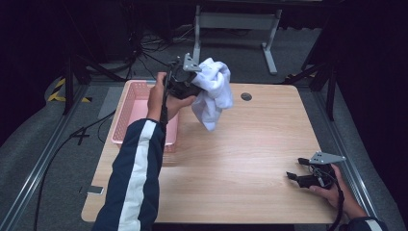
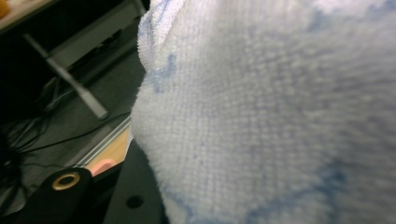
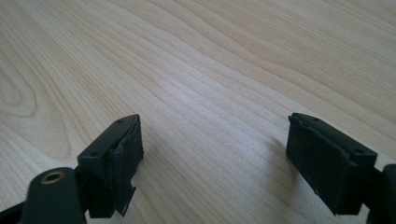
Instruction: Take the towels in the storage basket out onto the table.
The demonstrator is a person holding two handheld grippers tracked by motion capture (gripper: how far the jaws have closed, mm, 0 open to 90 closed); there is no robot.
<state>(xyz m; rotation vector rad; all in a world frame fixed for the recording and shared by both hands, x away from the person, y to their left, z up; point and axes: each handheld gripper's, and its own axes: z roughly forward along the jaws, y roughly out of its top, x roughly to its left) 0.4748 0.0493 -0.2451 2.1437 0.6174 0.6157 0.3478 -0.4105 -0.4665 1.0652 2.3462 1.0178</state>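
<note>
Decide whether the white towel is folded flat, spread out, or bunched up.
Bunched up. The white towel hangs crumpled from the left gripper, held above the table, drooping in loose folds.

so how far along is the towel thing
Done: the white towel is off the table, bunched in the left gripper. In hand: it hangs in the air just right of the pink basket. Left, probably: getting it into that basket and letting go. The right gripper rests open near the table's right edge.
</note>
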